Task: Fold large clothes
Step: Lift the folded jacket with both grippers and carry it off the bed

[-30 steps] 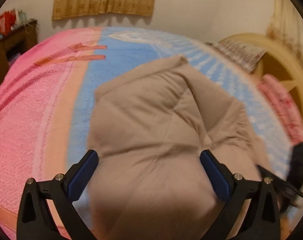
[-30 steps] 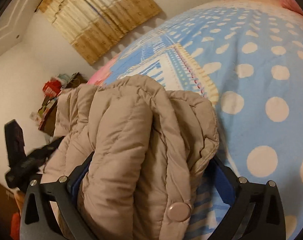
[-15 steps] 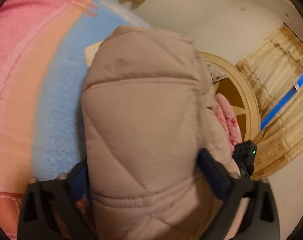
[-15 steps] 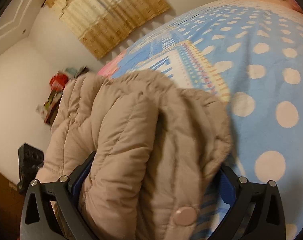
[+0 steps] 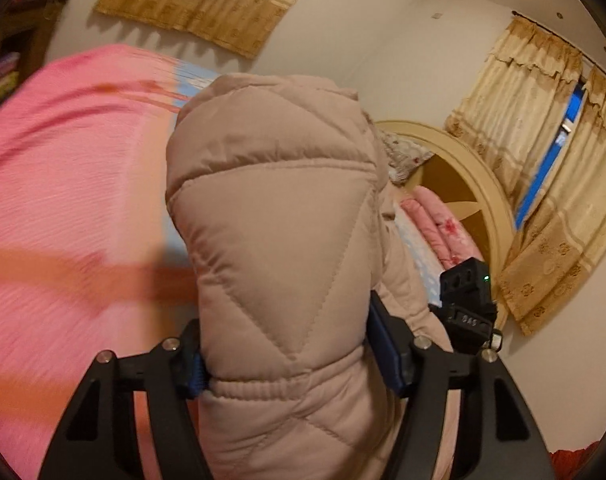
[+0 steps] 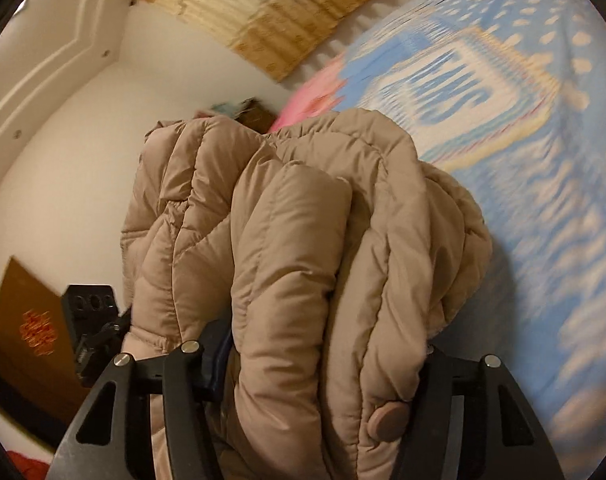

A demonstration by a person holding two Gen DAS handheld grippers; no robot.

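Your left hand-held gripper (image 5: 291,364) and your right hand-held gripper (image 6: 323,364) have both just been closing, and each now squeezes a thick bundle of the beige quilted jacket (image 5: 279,240) between its blue pads. A second ago the jaws stood wide around the folded jacket as it lay on the bed; now the padding bulges out past both fingers and the bundle is lifted, standing up in front of each camera. The views have swung too: the left one, which looked across the pink side of the bed, now takes in the arched headboard (image 5: 475,184) and the window curtains (image 5: 543,168) beyond it, and the bed surface is smeared with motion

In the right view the jacket's rounded edge (image 6: 463,240) hangs over the blue dotted bedspread (image 6: 563,200), which lies open and bare to the right. To your left in that view, the other gripper's black body (image 6: 91,320) sits just beside the jacket's far end, with a brown panel (image 6: 27,320) close behind it. In the left view the pink cover (image 5: 63,200) spreads open on the left, while folded pink bedding (image 5: 443,228) lies near the headboard on the right
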